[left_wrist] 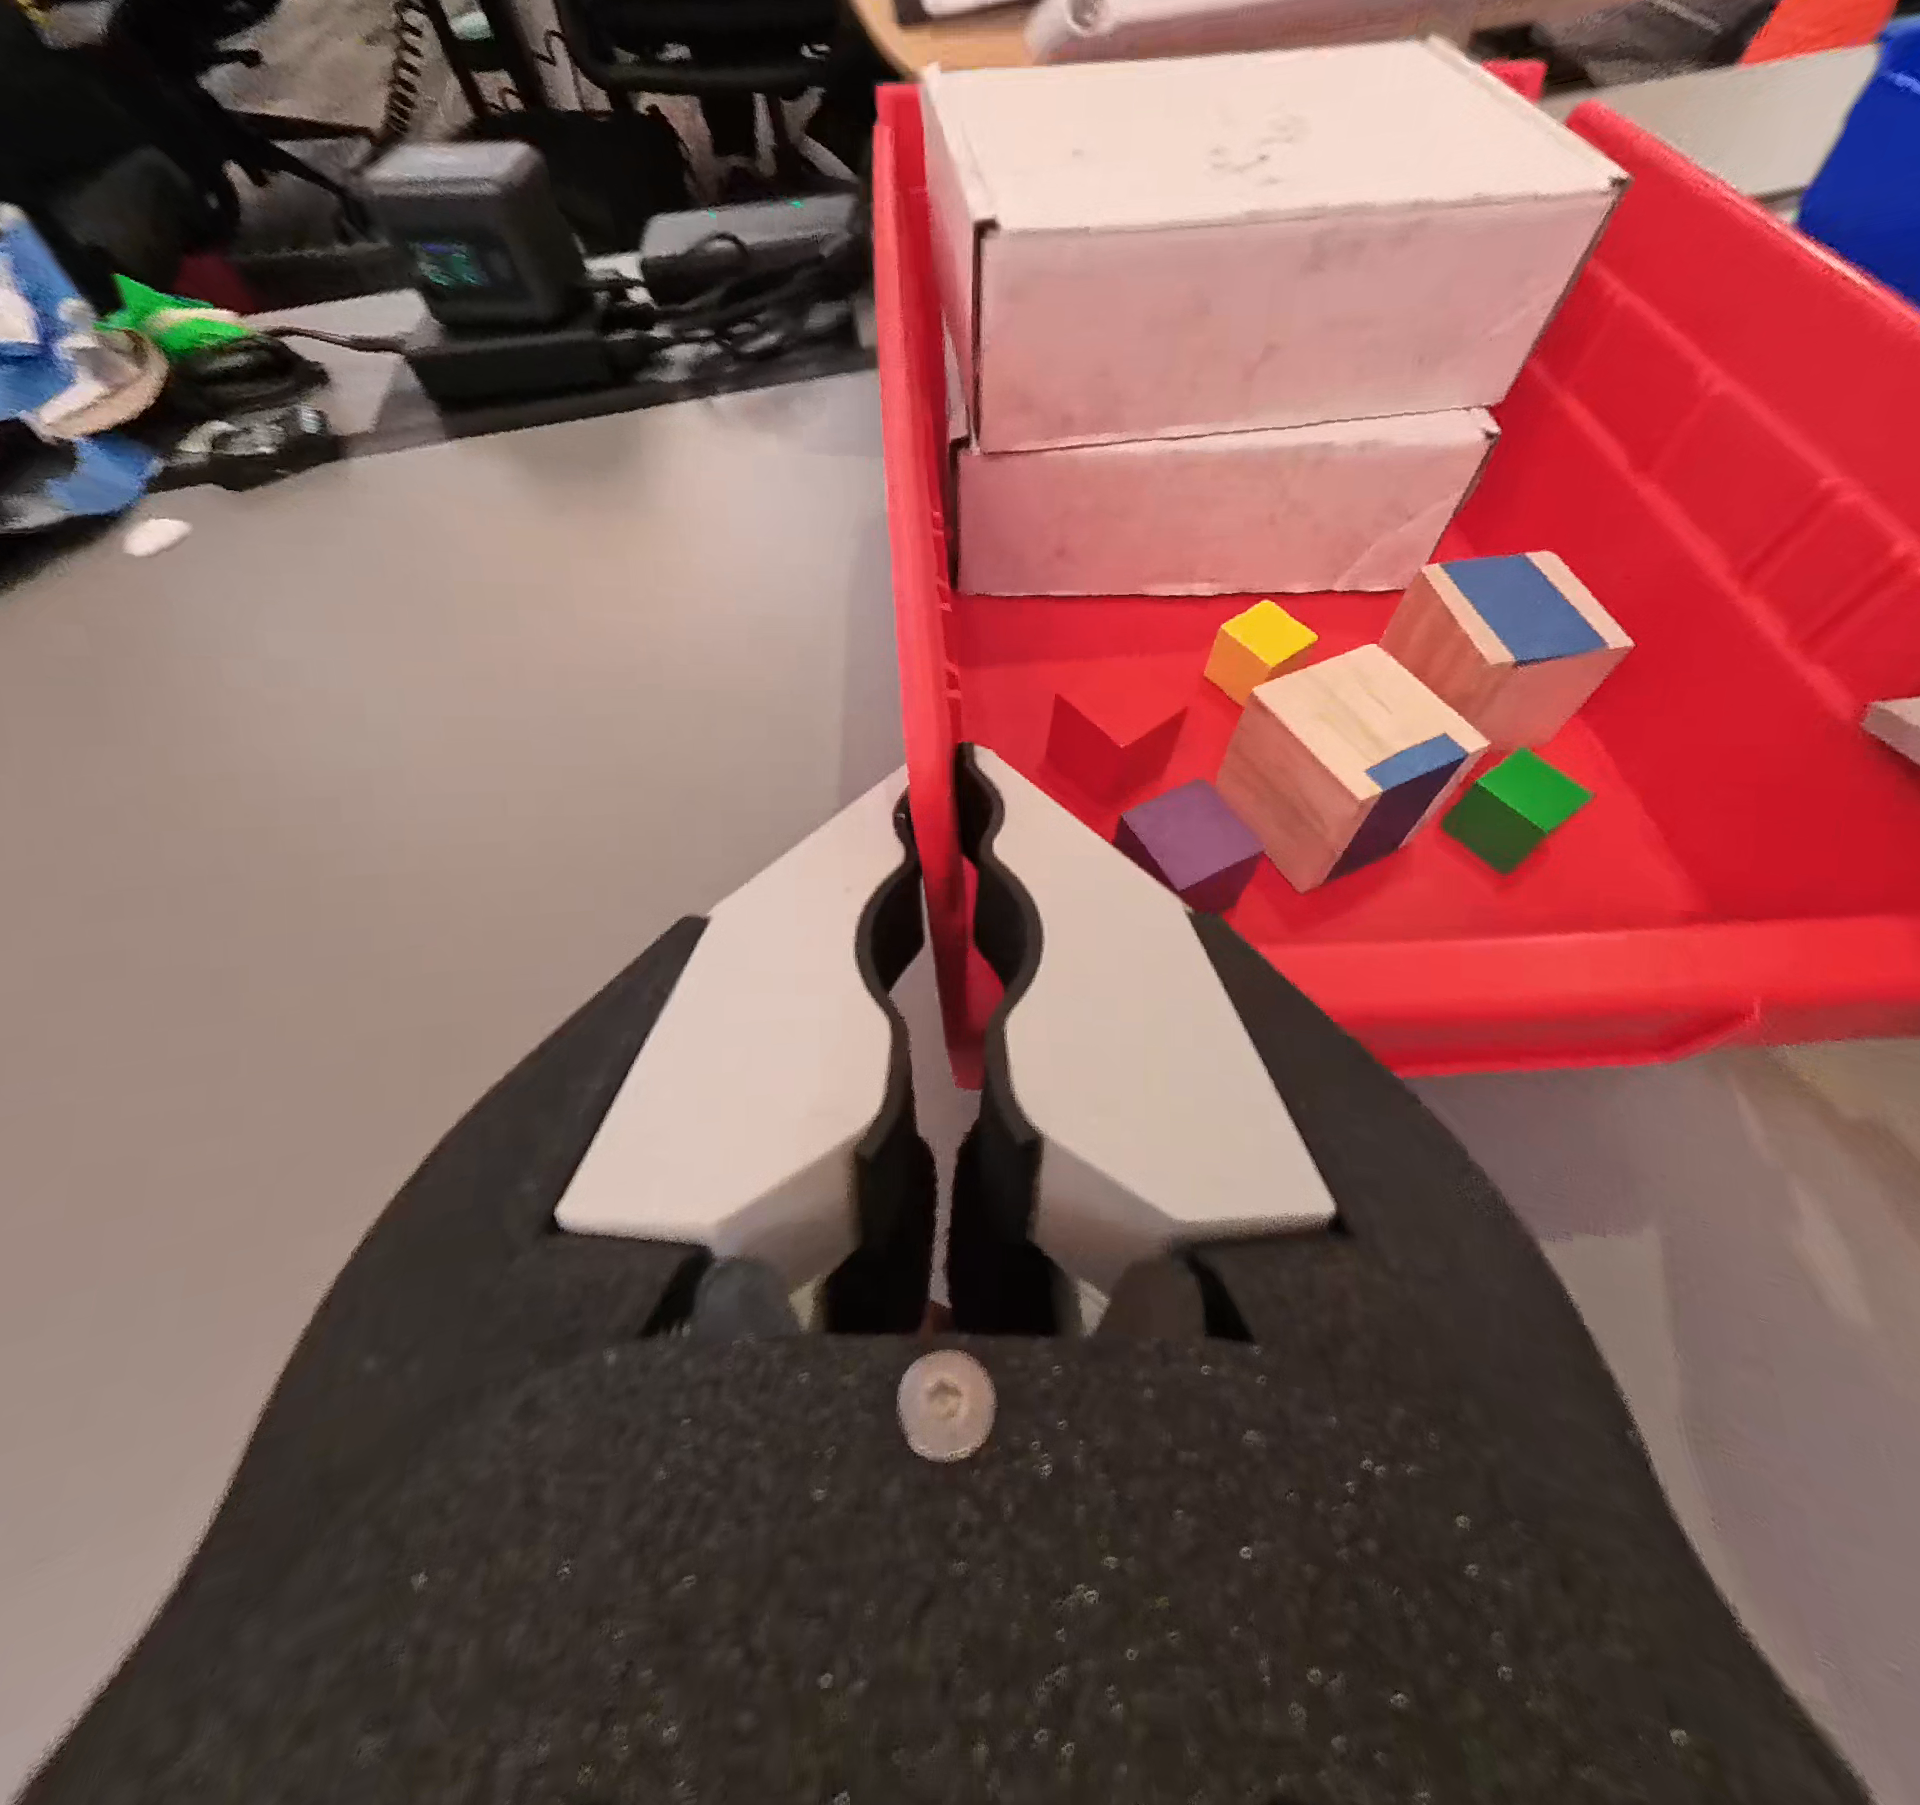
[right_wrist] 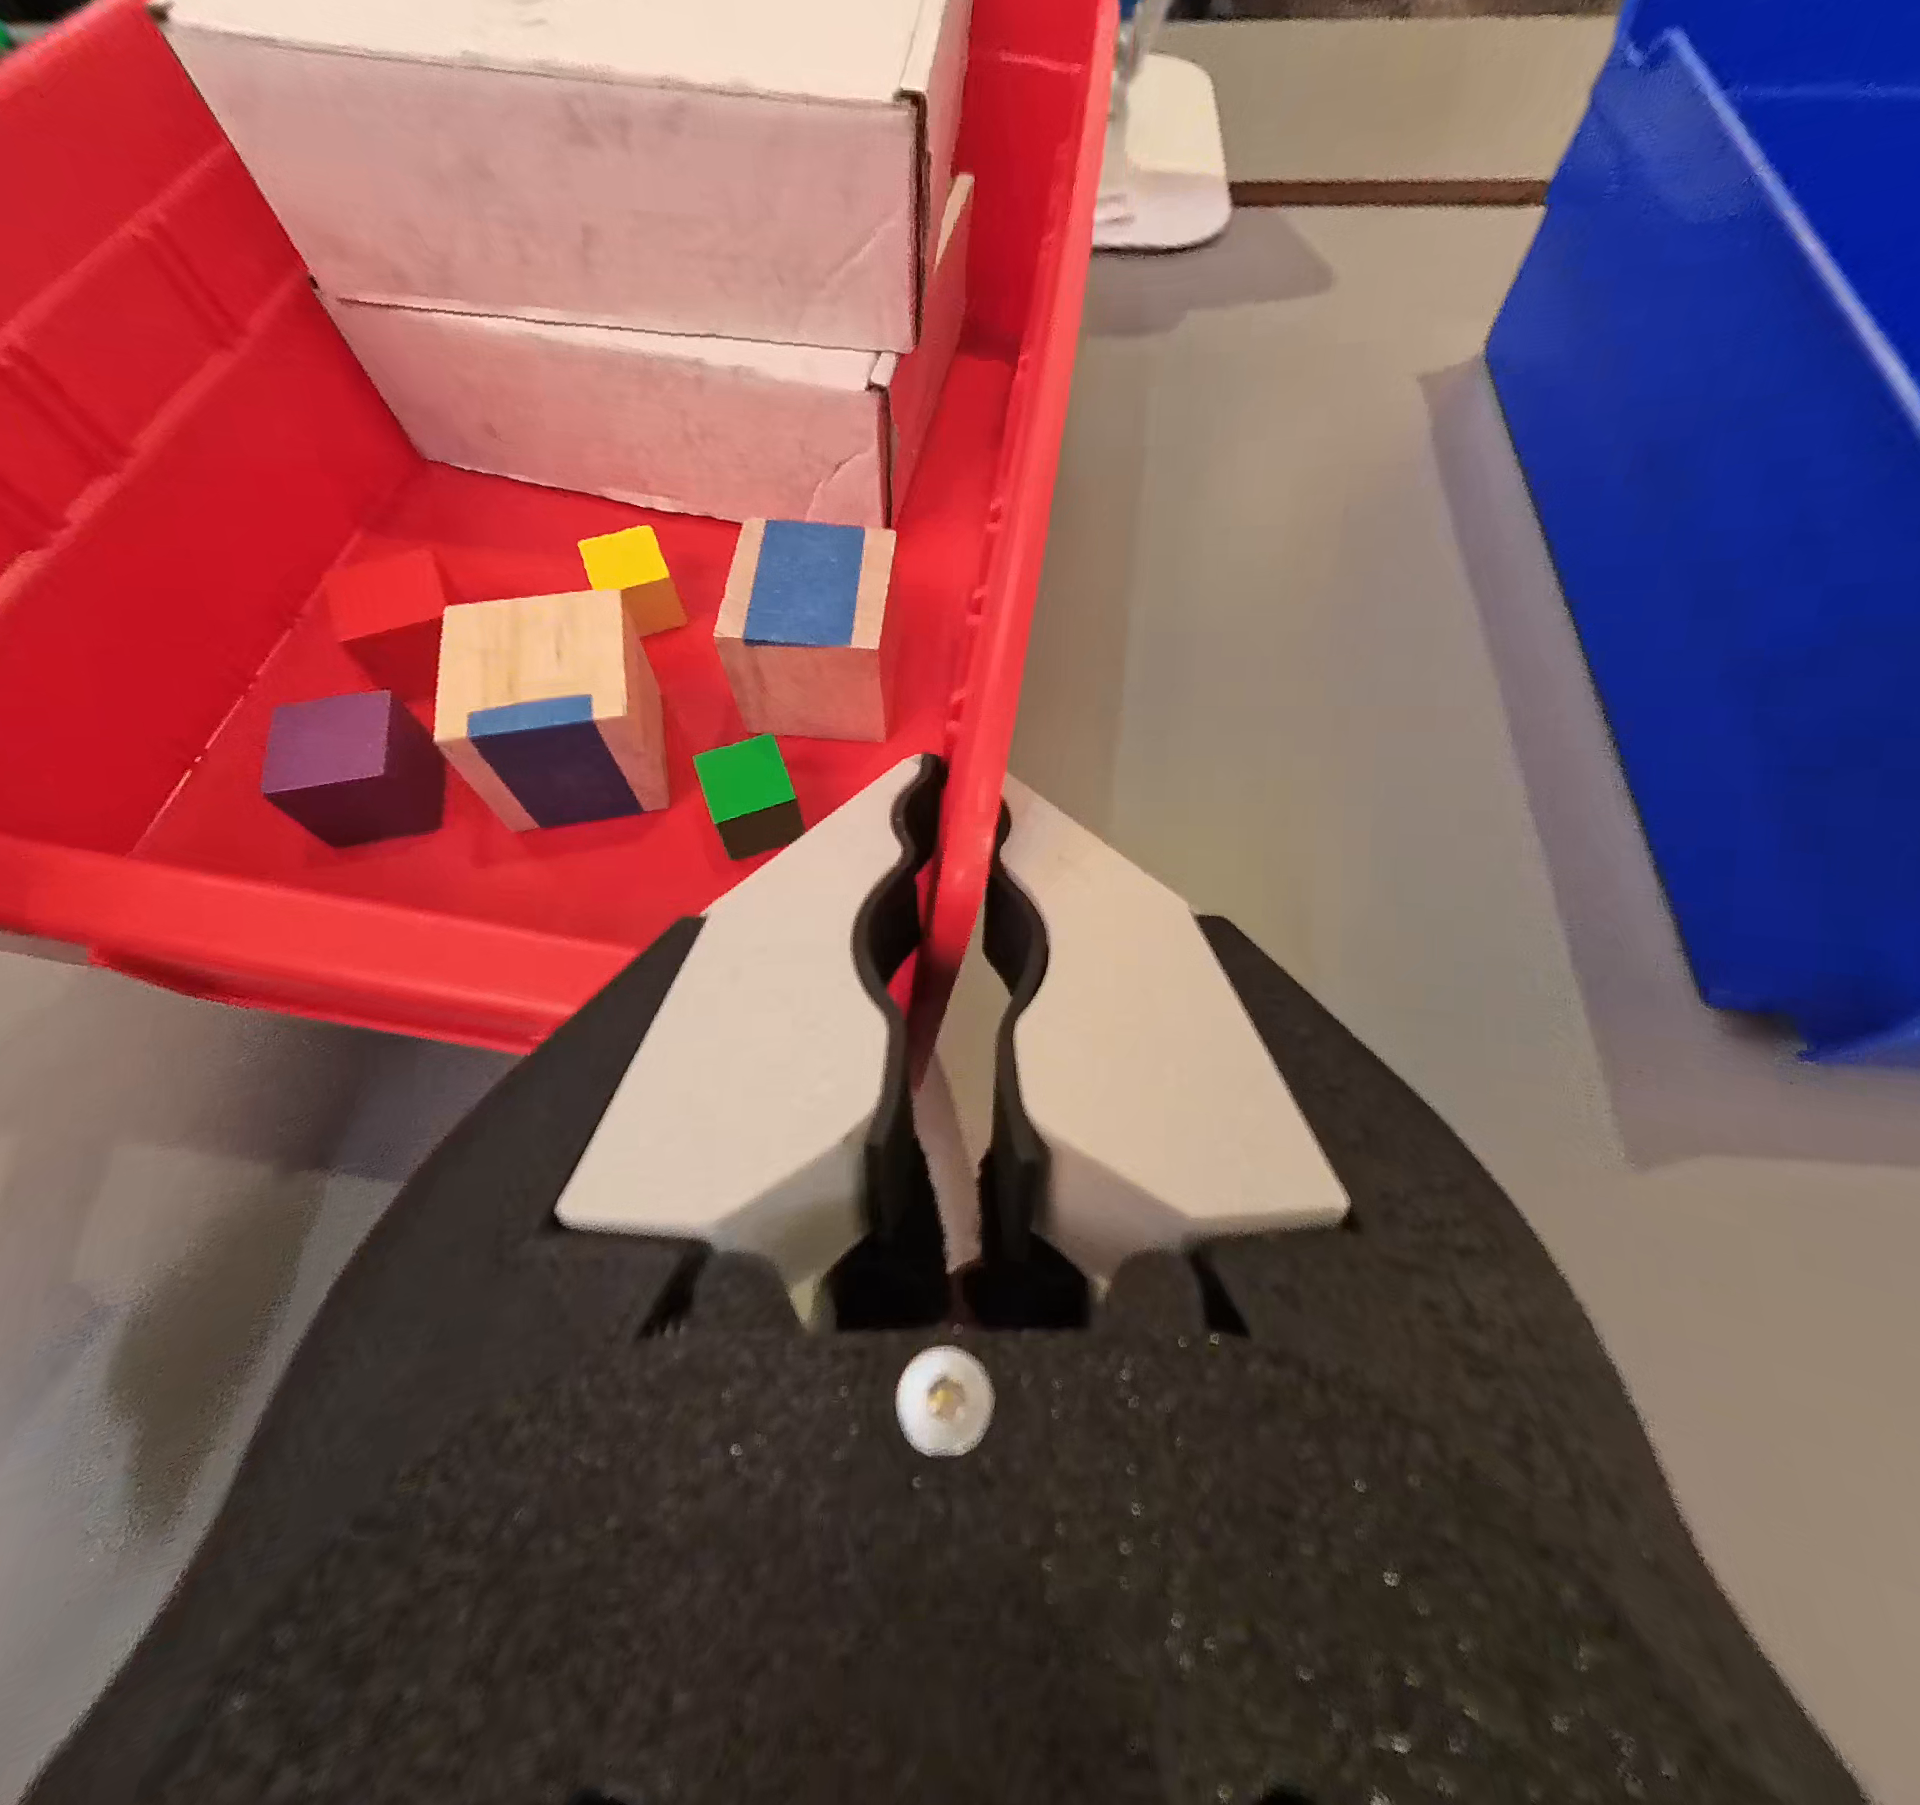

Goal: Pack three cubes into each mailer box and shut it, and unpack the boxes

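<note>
A red bin [left_wrist: 1558, 986] [right_wrist: 312, 945] sits on the grey table. It holds two stacked, shut white mailer boxes [left_wrist: 1247, 301] [right_wrist: 582, 166] and several loose cubes: yellow [left_wrist: 1259, 646], red [left_wrist: 1112, 747], purple [left_wrist: 1190, 841], green [left_wrist: 1517, 805] and two larger wooden ones with blue tape [left_wrist: 1340, 758] [left_wrist: 1507, 643]. My left gripper [left_wrist: 940, 784] is shut on the bin's left wall. My right gripper [right_wrist: 961, 789] is shut on the bin's right wall [right_wrist: 1029, 405]. The cubes show too in the right wrist view, the green one [right_wrist: 743, 784] nearest my fingers.
A blue bin [right_wrist: 1714, 508] stands on the table right of the red bin. A white lamp base [right_wrist: 1164, 155] sits behind it. Cables, a charger [left_wrist: 468, 238] and blue-white clutter [left_wrist: 62, 373] lie at the table's far left edge. Left tips to right tips: about 20 cm.
</note>
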The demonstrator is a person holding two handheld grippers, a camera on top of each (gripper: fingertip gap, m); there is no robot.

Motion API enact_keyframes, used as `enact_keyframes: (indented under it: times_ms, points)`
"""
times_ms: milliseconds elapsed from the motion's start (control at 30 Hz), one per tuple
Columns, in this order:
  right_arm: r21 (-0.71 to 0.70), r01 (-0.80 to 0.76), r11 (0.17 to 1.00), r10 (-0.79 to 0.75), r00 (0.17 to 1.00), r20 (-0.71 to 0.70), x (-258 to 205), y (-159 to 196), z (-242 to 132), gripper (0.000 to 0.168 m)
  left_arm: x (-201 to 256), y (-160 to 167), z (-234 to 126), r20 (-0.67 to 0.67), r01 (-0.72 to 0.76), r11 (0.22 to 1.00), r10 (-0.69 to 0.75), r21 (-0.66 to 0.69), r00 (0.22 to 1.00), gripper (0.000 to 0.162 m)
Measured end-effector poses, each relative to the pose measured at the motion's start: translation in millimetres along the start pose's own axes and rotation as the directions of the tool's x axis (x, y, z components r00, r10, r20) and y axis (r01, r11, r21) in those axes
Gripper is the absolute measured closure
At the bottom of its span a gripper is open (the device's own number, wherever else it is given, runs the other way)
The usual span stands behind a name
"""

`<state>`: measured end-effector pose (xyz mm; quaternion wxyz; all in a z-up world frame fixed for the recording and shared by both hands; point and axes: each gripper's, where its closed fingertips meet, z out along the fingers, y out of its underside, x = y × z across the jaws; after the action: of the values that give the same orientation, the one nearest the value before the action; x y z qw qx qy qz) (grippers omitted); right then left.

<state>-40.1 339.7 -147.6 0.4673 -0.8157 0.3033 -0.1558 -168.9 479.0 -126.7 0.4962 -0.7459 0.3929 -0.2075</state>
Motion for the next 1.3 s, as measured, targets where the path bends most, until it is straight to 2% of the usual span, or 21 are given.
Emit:
enact_keyframes:
  times_ms: [233, 433, 600, 733, 833, 1000, 1067, 1100, 1133, 1200, 1300]
  points:
    - [0.062, 0.015, 0.998, -0.019, 0.997, 0.071, -98, -24, -2, 0.165, -95, -5, -29, 0.069, 0.005, 0.999, -0.008, 0.044, 0.998, 0.162]
    - [0.045, 0.068, 0.997, -0.071, 0.994, 0.087, -191, -17, 16, 0.165, -188, 30, -34, 0.113, 0.063, 0.998, -0.061, -0.015, 0.992, 0.162]
    - [0.052, 0.094, 0.994, -0.099, 0.991, 0.090, -230, -10, 33, 0.165, -229, 49, -24, 0.117, 0.105, 0.994, -0.102, -0.024, 0.988, 0.162]
    - [0.067, 0.088, 0.994, -0.093, 0.992, 0.090, -226, -2, 45, 0.164, -227, 63, -13, 0.076, 0.110, 0.992, -0.105, -0.067, 0.992, 0.162]
    - [0.123, 0.071, 0.990, -0.084, 0.991, 0.101, -219, -3, 47, 0.163, -221, 62, -6, 0.078, 0.096, 0.992, -0.090, -0.077, 0.993, 0.162]
    - [0.065, 0.148, 0.987, -0.159, 0.961, 0.227, -224, -3, 46, 0.154, -222, 61, -1, 0.062, 0.219, 0.974, -0.215, -0.055, 0.975, 0.162]
    - [0.012, 0.193, 0.981, -0.187, 0.930, 0.317, -219, -1, 34, 0.147, -219, 63, -4, 0.045, 0.217, 0.973, -0.214, -0.075, 0.976, 0.152]
    - [0.007, 0.224, 0.975, -0.211, 0.908, 0.362, -214, -2, 25, 0.134, -220, 63, -7, 0.056, 0.213, 0.974, -0.209, -0.080, 0.976, 0.138]
    - [0.009, 0.251, 0.968, -0.232, 0.881, 0.413, -208, -2, 14, 0.131, -221, 60, -11, 0.070, 0.208, 0.975, -0.203, -0.072, 0.977, 0.129]
    - [0.026, 0.282, 0.959, -0.256, 0.827, 0.500, -189, -2, -10, 0.131, -222, 48, -22, 0.086, 0.195, 0.980, -0.192, -0.030, 0.978, 0.121]
    - [0.059, 0.282, 0.958, -0.258, 0.749, 0.611, -146, 0, -46, 0.130, -218, 21, -42, 0.099, 0.172, 0.982, -0.179, 0.076, 0.979, 0.119]
